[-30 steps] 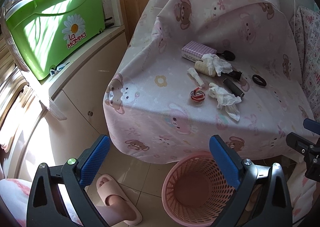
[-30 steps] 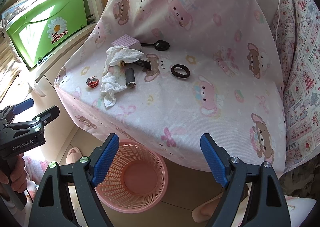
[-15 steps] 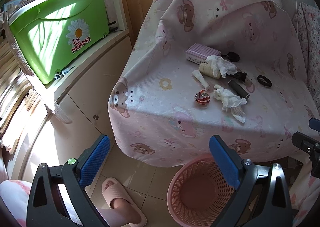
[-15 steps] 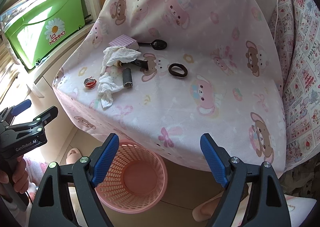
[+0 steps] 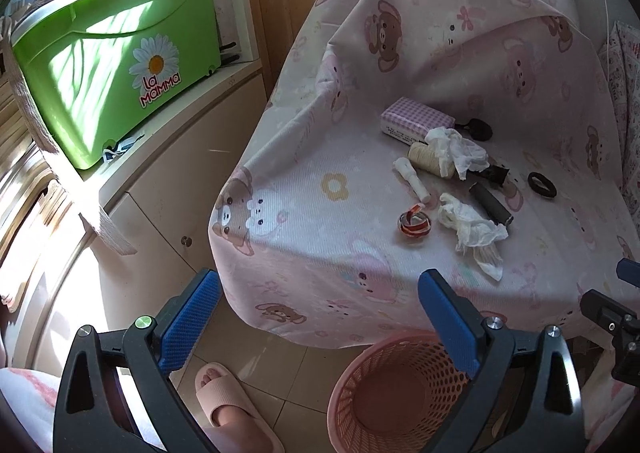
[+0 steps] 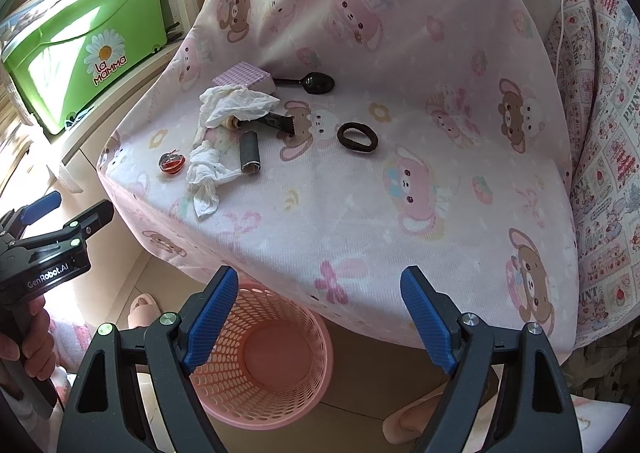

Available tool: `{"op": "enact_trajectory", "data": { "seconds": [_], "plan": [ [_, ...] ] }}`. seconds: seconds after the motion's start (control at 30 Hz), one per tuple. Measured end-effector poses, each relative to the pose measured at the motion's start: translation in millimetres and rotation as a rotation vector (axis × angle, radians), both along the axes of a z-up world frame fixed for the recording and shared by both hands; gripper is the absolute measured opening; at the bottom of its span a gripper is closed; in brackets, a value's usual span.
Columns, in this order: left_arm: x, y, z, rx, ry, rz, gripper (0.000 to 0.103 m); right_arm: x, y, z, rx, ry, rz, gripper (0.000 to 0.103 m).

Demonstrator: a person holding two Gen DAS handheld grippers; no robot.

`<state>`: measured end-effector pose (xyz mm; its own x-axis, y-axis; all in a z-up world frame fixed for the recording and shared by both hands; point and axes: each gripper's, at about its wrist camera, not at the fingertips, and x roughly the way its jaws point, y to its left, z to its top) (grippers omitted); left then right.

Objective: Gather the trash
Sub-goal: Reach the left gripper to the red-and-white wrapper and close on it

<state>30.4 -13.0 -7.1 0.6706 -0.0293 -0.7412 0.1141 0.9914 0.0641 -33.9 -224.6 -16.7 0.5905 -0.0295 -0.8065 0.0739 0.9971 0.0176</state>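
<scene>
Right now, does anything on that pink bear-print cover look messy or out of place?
Yes. Two crumpled white tissues lie loose among the small items: one draped over a spool of pale thread, another near the cover's front edge. The pink basket on the floor below looks empty.

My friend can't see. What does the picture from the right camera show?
The open right tool hangs over a pink basket on the floor, holding nothing. Ahead, on a table under a pink teddy-bear cloth, lie two crumpled tissues, a small dark tube, a black hair tie and a black spoon.
</scene>
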Motion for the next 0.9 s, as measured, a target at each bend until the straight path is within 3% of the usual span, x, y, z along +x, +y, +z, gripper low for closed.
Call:
{"op": "enact_trajectory", "data": {
  "seconds": [0.07, 0.23, 0.33, 0.63, 0.77, 0.9],
  "plan": [
    [17, -4, 5, -0.048, 0.015, -0.016, 0.091, 11, -3, 2, 0.012, -0.006, -0.005, 0.085],
    [34, -8, 7, -0.120, 0.033, -0.070, 0.057, 32, -8, 7, 0.045, -0.035, -0.013, 0.079],
    [40, -12, -3, -0.175, 0.092, -0.112, 0.040, 35, -6, 8, 0.019, -0.053, -0.004, 0.075],
    [39, -27, -20, -0.187, 0.121, -0.218, 0.039, 42, -8, 3, 0.044, -0.051, 0.003, 0.070],
    [40, -38, -25, -0.113, 0.098, -0.223, 0.039, 45, -8, 1, 0.039, -0.046, 0.002, 0.067],
    [46, -37, -24, -0.169, 0.078, -0.210, 0.039, 47, -5, 2, 0.051, -0.046, 0.018, 0.064]
  ]
}}
